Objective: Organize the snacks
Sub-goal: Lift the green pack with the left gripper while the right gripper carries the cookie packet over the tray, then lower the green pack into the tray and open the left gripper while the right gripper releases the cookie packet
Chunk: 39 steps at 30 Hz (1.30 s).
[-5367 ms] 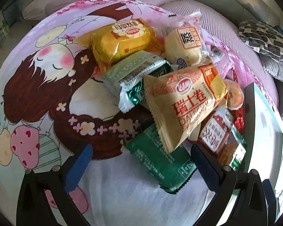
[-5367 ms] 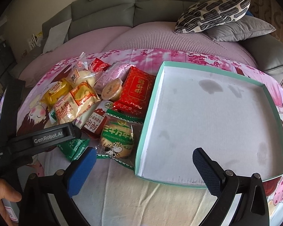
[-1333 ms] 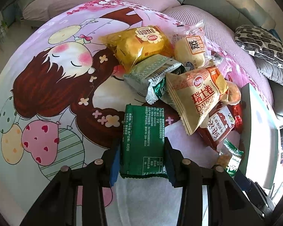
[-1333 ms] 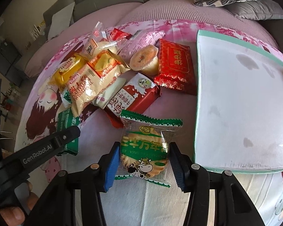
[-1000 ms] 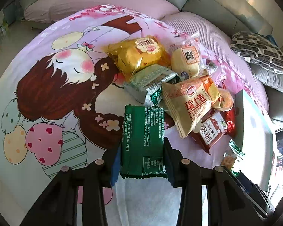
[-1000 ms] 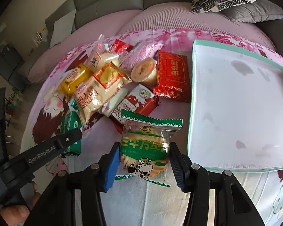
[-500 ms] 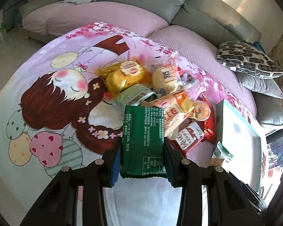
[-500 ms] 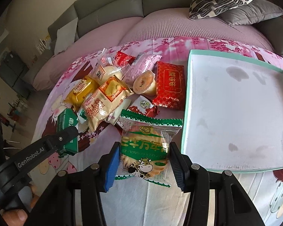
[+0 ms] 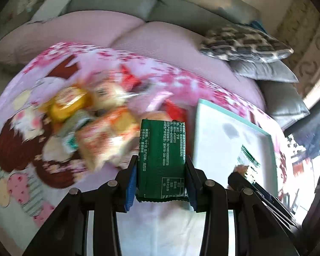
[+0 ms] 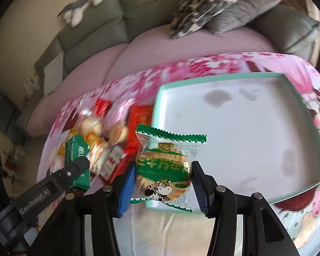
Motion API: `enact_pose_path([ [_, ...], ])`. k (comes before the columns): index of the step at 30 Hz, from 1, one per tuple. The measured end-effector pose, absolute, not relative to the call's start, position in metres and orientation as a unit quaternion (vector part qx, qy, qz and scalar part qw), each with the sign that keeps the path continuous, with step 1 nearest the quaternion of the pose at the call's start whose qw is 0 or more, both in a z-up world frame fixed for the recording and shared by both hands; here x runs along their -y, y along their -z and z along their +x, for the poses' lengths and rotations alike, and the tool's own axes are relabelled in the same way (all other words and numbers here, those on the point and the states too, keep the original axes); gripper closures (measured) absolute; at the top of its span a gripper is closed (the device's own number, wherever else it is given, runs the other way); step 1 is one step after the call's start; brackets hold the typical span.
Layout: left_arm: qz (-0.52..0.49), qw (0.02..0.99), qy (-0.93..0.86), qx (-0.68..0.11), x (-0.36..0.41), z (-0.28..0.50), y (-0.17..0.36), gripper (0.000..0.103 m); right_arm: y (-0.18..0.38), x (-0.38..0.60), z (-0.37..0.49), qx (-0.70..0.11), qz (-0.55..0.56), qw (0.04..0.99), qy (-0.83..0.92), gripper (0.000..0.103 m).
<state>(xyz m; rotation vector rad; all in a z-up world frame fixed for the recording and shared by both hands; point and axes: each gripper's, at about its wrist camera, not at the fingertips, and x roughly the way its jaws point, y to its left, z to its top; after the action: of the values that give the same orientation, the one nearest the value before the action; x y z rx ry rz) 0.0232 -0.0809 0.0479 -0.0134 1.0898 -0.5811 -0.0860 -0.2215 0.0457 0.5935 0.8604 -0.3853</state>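
Two snacks are gripped. Your left gripper (image 9: pixel 161 184) pinches the green wafer pack (image 9: pixel 162 160) between its pads. Your right gripper (image 10: pixel 163 188) clamps the cow-print rice cracker packet (image 10: pixel 165 167), teal-rimmed tray (image 10: pixel 292 194) beyond its fingers.

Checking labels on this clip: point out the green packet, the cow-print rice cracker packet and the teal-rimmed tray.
green packet (image 9: pixel 162 157), left wrist view, middle of its printed back.
cow-print rice cracker packet (image 10: pixel 164 168), right wrist view, on the round cracker.
teal-rimmed tray (image 10: pixel 219 78), right wrist view, far rim.
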Motion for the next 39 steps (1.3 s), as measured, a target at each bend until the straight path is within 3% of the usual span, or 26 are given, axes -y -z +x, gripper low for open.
enact_pose_path([
  [17,0.082,0.771,0.391,-0.496,0.208,-0.020,-0.047,0.061,-0.046,0.347,-0.175,-0.343,0.377,0.790,0.342,0.049],
  [39,0.129,0.746,0.393,-0.521,0.226,-0.029,0.002,0.062,-0.007,0.375,-0.190,-0.381,0.408,0.742,0.370,0.049],
])
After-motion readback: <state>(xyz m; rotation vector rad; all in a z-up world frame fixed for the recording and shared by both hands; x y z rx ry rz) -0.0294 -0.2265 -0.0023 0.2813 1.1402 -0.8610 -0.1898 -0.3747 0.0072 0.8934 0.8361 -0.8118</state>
